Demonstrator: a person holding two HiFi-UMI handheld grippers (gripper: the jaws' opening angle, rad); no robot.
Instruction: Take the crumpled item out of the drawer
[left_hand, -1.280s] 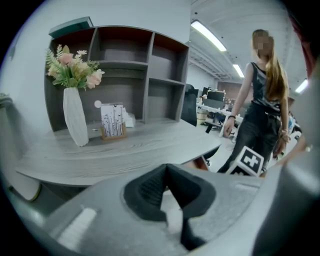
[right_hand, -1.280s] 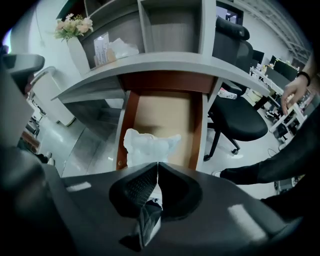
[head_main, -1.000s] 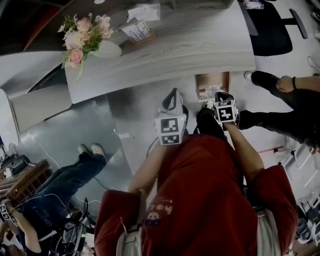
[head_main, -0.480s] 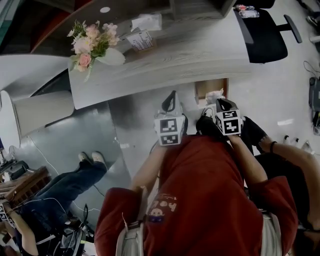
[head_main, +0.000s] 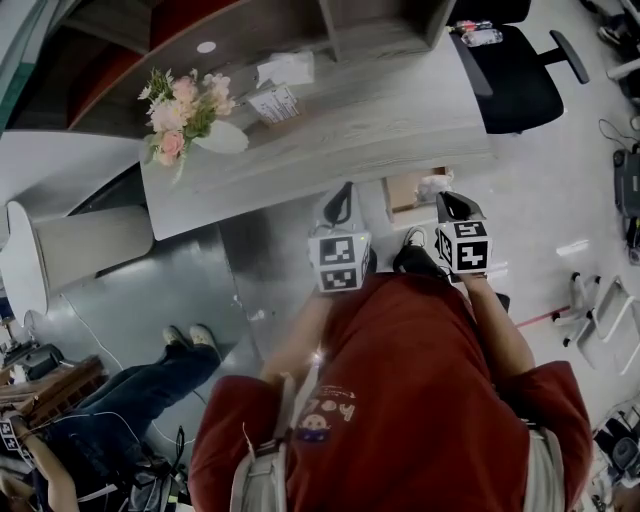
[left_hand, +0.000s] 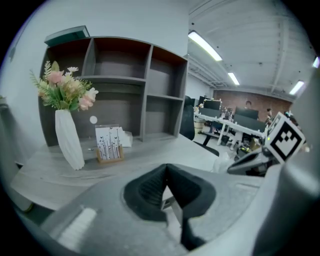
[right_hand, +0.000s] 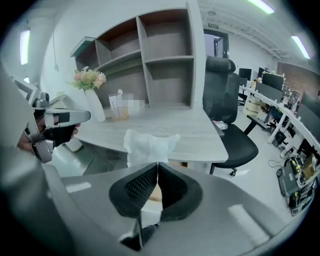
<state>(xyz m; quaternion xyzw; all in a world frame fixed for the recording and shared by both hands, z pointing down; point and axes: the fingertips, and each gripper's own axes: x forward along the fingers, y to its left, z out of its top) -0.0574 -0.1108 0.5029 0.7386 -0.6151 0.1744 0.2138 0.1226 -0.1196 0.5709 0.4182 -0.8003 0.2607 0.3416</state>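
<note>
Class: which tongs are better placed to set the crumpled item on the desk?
Right: the right tongs grip the crumpled item; the left tongs are shut, empty.

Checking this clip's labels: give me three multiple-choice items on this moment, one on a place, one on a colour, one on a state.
1. Where does the white vase stand? A on the desk; B on the floor; C on a shelf.
2. What colour is the office chair? A red; B black; C white.
3. The right gripper is: A open, empty; B shut on the crumpled item; C shut on the vase.
Answers: A: its base sits on the desk top. B: seat and back are black. B: its jaws pinch the white crumpled item.
</note>
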